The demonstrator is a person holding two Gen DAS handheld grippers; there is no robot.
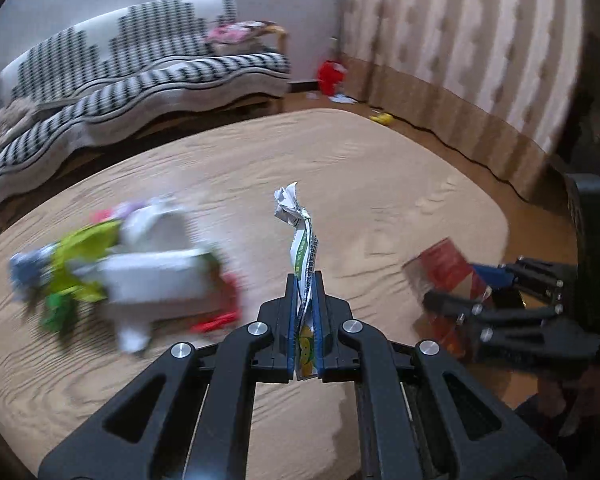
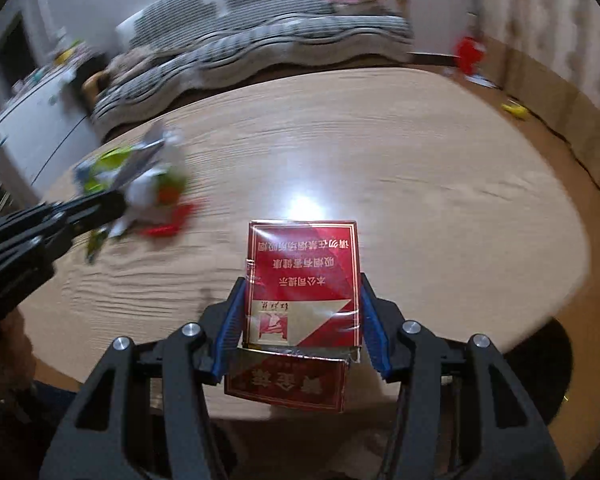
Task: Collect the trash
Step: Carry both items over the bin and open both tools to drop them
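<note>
Left hand-held gripper (image 1: 305, 300) clenched on crumpled wrapper (image 1: 300, 240), right hand-held gripper (image 2: 300, 320) grasping red cigarette pack (image 2: 304, 280); wrapper pile (image 1: 132, 268) on table (image 1: 380, 168) left to collect.

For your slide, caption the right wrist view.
Right tongs grip a red cigarette pack above a wooden table.

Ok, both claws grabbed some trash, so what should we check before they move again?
1. Left gripper pinching the crumpled wrapper: ok, jaws shut on it.
2. Right gripper holding the red box: ok, pads press both sides.
3. Red box's lid closed: not ok, flap hangs open below.
4. Table cleared: not ok, a trash pile remains.
5. Bin to drop into: cannot tell, none in view.
</note>
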